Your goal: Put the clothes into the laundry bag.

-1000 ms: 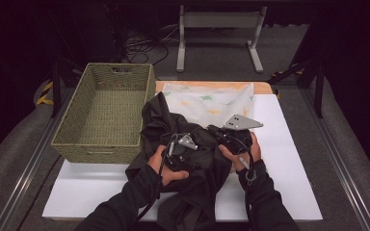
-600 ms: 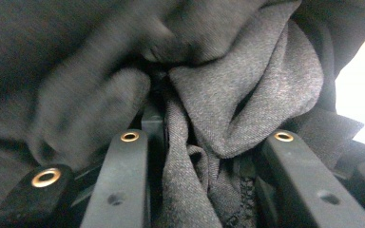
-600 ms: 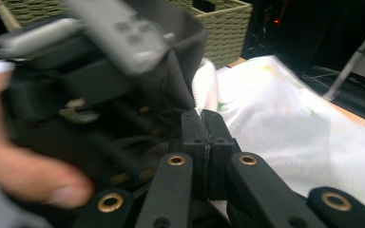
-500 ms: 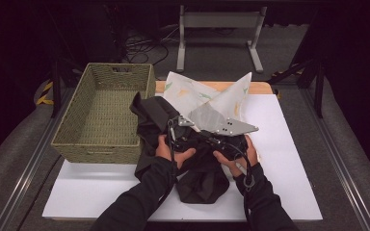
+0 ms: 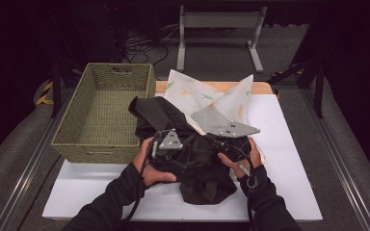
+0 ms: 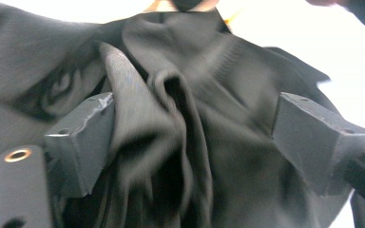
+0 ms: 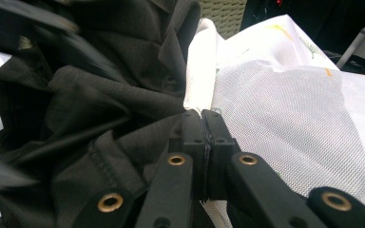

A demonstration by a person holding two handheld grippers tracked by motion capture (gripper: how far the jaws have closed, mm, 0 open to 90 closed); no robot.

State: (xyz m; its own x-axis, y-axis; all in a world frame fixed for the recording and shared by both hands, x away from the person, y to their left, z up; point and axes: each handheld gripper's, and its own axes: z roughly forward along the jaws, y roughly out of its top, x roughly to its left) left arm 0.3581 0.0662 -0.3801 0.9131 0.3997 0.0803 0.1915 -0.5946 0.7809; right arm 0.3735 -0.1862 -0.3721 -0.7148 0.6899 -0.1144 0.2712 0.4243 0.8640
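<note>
A crumpled black garment [image 5: 192,163] lies mid-table over a white patterned cloth [image 5: 197,94]. My left gripper [image 5: 180,153] sits on the garment's left side. Its jaws have just been opening and stand wide apart in the left gripper view [image 6: 190,137], with loose folds of the black garment [image 6: 195,109] between them. My right gripper [image 5: 213,140] is at the garment's right side. In the right gripper view it [image 7: 202,114] is shut on the edge of the white cloth [image 7: 290,118], right beside the black garment [image 7: 90,95]. The cloth's corners stand up in peaks.
A wicker basket [image 5: 101,147] stands at the table's left, touching the garment's far corner. The white table top [image 5: 289,163] is bare at right and along the front. A metal stand [image 5: 217,19] is on the floor behind the table.
The white cloth, flat a second ago, has been pulled up into peaks over the garment. The garment has bunched together. My left hand has drawn back a little toward the person.
</note>
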